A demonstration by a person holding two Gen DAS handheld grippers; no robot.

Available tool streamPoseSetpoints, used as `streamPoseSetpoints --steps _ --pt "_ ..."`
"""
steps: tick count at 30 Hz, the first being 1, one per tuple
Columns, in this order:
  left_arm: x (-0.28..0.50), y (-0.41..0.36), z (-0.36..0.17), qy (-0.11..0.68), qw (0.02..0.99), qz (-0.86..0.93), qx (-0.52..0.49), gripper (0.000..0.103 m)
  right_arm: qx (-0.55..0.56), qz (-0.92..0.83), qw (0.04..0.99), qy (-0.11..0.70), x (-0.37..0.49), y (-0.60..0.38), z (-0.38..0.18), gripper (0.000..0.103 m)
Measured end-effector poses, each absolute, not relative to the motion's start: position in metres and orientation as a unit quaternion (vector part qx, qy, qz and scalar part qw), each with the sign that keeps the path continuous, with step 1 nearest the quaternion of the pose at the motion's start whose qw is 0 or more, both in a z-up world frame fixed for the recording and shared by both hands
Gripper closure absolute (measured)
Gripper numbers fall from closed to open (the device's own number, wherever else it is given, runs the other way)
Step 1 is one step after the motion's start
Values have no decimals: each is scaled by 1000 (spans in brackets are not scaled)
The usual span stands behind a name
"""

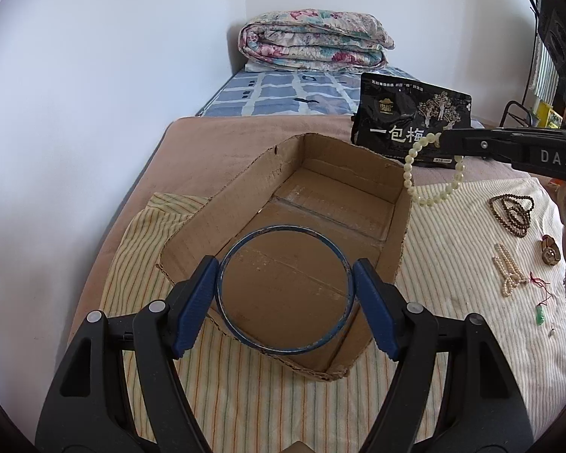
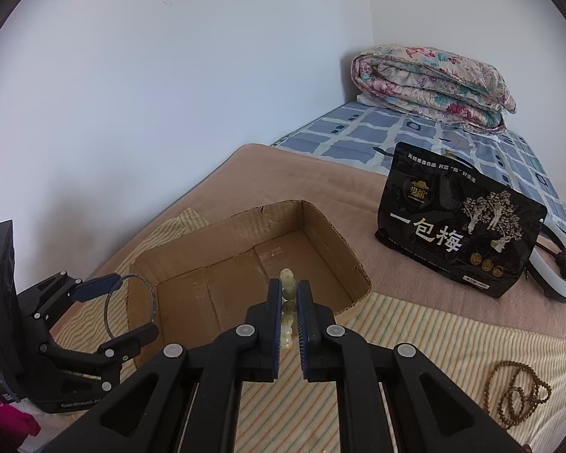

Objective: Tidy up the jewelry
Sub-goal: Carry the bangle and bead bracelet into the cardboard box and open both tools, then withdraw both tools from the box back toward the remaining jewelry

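Left tool (image 1: 286, 294) grips blue bangle (image 1: 285, 348), ring flat over cardboard box (image 1: 403, 219).

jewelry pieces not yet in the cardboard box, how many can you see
6, maybe more hidden: blue bangle in the left gripper, pale bead bracelet in the right gripper, and on the striped cloth brown beads, pearl strand, brown piece, green pendant.

Right gripper (image 2: 289, 304) clamps pale bead bracelet (image 2: 287, 311); cardboard box (image 2: 169, 256) ahead; left gripper (image 2: 124, 302), far left, grips blue bangle (image 2: 111, 315).
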State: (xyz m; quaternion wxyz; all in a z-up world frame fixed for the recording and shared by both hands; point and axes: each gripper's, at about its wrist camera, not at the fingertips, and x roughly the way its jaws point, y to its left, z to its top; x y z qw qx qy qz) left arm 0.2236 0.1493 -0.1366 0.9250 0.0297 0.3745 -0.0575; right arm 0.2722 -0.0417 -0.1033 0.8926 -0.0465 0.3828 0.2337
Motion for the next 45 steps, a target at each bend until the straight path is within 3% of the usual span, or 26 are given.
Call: streamPoseSetpoints --steps 15,16,18,20,22,24,34,40,45 --pt "247 150 -157 391 918 -58 28 28 -35 225 886 404 317 -23 -136 96" --pt "247 149 -157 392 918 -57 28 28 -35 223 887 402 317 -24 -136 92" --pt "250 149 -158 398 915 -54 24 27 -31 224 889 398 316 -25 -134 71" --pt "252 151 -159 404 913 -52 15 19 -34 221 891 395 315 -25 -133 68" --pt "251 154 -158 404 913 -49 7 18 -36 219 892 395 313 -25 -130 64" --pt "250 155 -157 405 913 -46 5 18 -38 216 894 391 311 -25 -128 49" --pt "233 154 -145 397 917 -47 10 18 -40 211 902 376 295 -34 -107 46" --pt "219 146 -126 383 922 -49 15 18 -41 201 911 357 275 -48 -85 34" --pt "207 134 -111 372 926 -57 17 18 -51 183 923 336 250 -70 -63 13"
